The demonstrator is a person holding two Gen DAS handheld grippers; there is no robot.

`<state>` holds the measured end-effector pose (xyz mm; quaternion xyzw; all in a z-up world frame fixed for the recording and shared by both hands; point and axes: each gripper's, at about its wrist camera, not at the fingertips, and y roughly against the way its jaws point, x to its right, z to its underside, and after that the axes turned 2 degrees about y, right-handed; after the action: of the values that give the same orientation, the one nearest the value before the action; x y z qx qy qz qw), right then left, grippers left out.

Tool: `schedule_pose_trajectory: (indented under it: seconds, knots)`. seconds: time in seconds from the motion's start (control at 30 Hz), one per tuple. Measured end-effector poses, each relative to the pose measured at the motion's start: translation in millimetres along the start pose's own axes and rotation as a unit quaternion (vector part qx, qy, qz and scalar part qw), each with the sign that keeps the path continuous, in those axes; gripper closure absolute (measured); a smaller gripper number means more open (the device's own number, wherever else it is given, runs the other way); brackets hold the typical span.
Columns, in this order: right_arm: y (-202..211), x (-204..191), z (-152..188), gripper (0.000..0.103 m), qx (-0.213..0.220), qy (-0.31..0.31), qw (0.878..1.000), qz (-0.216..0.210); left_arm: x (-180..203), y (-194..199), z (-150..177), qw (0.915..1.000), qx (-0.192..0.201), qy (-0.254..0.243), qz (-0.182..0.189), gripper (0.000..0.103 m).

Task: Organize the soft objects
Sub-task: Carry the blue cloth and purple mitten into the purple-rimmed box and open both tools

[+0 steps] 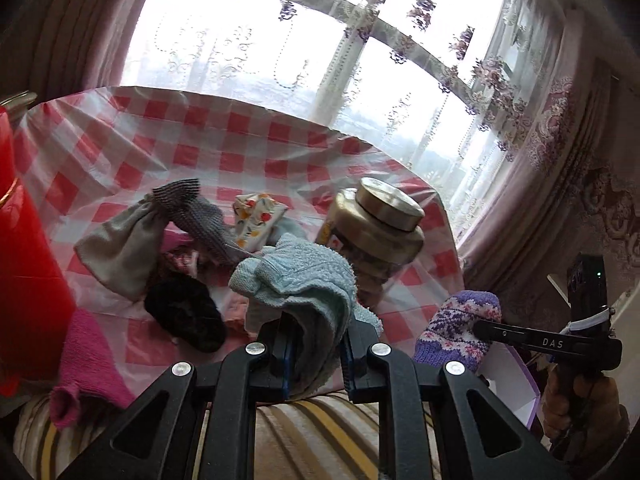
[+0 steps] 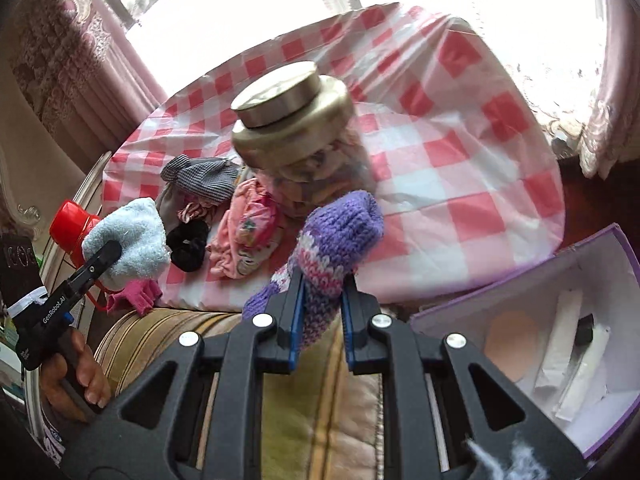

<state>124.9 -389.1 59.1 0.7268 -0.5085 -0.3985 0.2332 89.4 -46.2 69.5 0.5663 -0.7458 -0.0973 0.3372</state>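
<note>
A glass jar [image 2: 296,136] with a gold-coloured lid stood at the centre of the right wrist frame on a red-and-white checked tablecloth [image 2: 460,160]. A red-capped bottle [image 2: 70,216] showed at the left edge, while an open purple-edged box [image 2: 600,264] holding white packets filled the lower right. Lace curtains [image 1: 400,20] hung across the bright window at the top of the left wrist frame.

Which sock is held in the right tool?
The purple knitted sock, with pink and white bands; the light blue fluffy one is in the left tool.

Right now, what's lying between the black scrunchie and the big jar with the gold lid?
In the right wrist view, a crumpled pink printed cloth lies on the checkered tablecloth between the black scrunchie and the jar.
</note>
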Motion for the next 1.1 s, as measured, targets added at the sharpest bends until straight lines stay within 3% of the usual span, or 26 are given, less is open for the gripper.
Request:
schedule_pose_trajectory:
  seconds: [0.2,0.43,0.6,0.7,0.8,0.87,0.97,1.1]
  knots:
    - [33,63,30,0.083,0.002,-0.064,0.998,0.021,64,-16,9,0.9971,-0.031,-0.045,0.053,0.084]
    - [44,122,73,0.083,-0.022,-0.126,0.991,0.035,127,-33,23,0.9890,-0.065,-0.091,0.097,0.084]
    - [33,148,109,0.083,-0.065,-0.153,0.985,0.039,161,-42,33,0.9824,-0.085,-0.115,0.119,0.084]
    - [20,154,130,0.080,-0.114,-0.151,0.981,0.038,179,-46,38,0.9787,-0.095,-0.127,0.131,0.084]
    - [16,163,147,0.065,-0.146,-0.149,0.976,0.060,196,-51,43,0.9748,-0.107,-0.137,0.141,0.084]
    - [23,166,152,0.051,-0.146,-0.139,0.977,0.073,205,-54,48,0.9718,-0.116,-0.144,0.147,0.084]
    - [37,167,152,0.039,-0.134,-0.120,0.980,0.089,218,-57,56,0.9667,-0.130,-0.155,0.157,0.084]
    - [54,177,148,0.036,-0.114,-0.116,0.979,0.126,235,-63,68,0.9587,-0.155,-0.167,0.170,0.084]
